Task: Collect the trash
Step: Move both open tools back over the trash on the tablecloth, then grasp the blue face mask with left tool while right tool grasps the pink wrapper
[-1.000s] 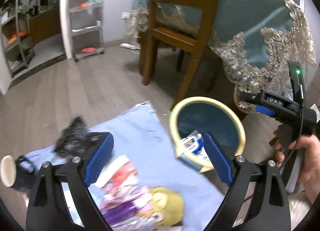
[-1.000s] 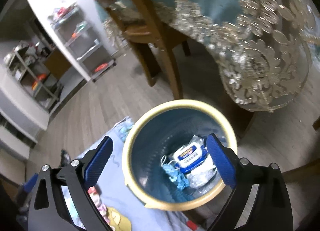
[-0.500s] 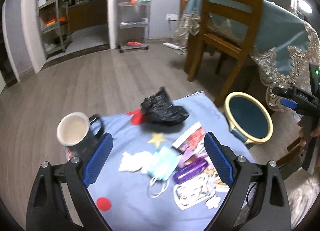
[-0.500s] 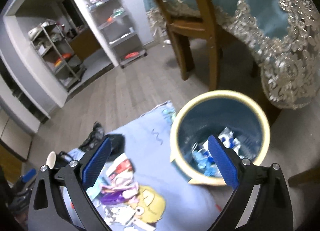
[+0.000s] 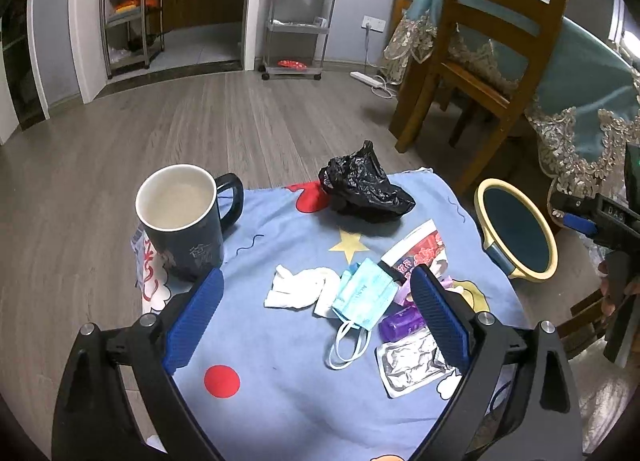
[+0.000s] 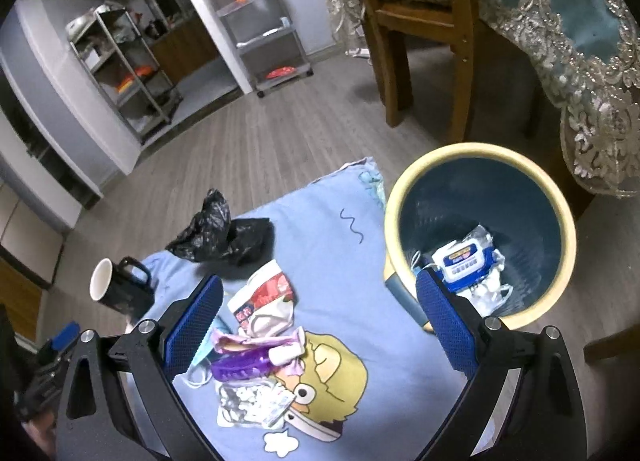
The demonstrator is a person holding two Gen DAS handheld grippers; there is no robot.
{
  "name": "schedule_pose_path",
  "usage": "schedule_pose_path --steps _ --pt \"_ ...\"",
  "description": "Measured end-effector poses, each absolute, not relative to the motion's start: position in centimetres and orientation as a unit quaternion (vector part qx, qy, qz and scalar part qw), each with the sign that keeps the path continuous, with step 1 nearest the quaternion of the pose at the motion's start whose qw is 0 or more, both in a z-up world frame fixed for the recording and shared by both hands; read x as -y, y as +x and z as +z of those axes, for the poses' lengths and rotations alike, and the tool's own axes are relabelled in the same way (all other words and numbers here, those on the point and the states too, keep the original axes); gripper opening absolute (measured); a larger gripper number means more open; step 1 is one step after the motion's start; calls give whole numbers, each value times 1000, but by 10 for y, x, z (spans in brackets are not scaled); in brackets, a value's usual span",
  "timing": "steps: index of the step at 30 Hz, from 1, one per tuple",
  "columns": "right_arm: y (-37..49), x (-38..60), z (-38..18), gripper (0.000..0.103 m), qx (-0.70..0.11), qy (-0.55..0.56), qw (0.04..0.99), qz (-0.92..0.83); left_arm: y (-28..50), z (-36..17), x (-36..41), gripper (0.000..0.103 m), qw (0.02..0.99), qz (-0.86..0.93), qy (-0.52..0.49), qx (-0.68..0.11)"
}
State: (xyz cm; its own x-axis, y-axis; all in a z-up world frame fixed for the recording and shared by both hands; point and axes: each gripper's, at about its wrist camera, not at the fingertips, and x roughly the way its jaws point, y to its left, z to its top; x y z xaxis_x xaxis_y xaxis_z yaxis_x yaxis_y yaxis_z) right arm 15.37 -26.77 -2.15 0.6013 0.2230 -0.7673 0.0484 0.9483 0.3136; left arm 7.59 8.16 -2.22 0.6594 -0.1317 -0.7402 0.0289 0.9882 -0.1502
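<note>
Trash lies on a blue cartoon cloth (image 5: 280,393): a black plastic bag (image 5: 364,185), a white tissue (image 5: 300,287), a blue face mask (image 5: 366,293), a red-white snack wrapper (image 5: 418,249), a purple wrapper (image 5: 400,323) and a silver foil packet (image 5: 412,361). A blue bin with a cream rim (image 6: 480,237) stands beside the cloth and holds a blue-white packet (image 6: 464,261). My left gripper (image 5: 316,317) is open and empty above the tissue and mask. My right gripper (image 6: 320,325) is open and empty above the wrappers (image 6: 264,301), left of the bin.
A dark mug (image 5: 180,221) stands on the cloth's left side. A wooden chair (image 5: 480,61) and a table with a lace-edged teal cloth (image 5: 580,93) stand behind the bin. Metal shelves (image 5: 296,9) line the far wall across the wood floor.
Both grippers have swung away from the bin toward the trash on the cloth. The left view now centres on the tissue and mask. Both stay open.
</note>
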Motion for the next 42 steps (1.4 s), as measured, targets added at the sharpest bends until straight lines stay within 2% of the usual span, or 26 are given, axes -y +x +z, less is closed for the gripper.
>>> schedule_pose_path --steps 11,24,32,38,42 --pt "168 230 -37 96 -461 83 880 82 92 -40 -71 94 903 -46 -44 -426" --pt "172 204 -77 96 -522 94 840 113 98 -85 -54 94 874 -44 2 -484" --pt "178 202 -78 96 -519 104 837 141 104 -115 -37 94 860 -48 22 -508" --pt "181 184 -86 90 -533 110 818 187 109 -122 -29 94 860 -57 35 -505" --pt "180 156 -91 76 -533 59 811 232 109 -131 -34 94 853 -49 39 -518"
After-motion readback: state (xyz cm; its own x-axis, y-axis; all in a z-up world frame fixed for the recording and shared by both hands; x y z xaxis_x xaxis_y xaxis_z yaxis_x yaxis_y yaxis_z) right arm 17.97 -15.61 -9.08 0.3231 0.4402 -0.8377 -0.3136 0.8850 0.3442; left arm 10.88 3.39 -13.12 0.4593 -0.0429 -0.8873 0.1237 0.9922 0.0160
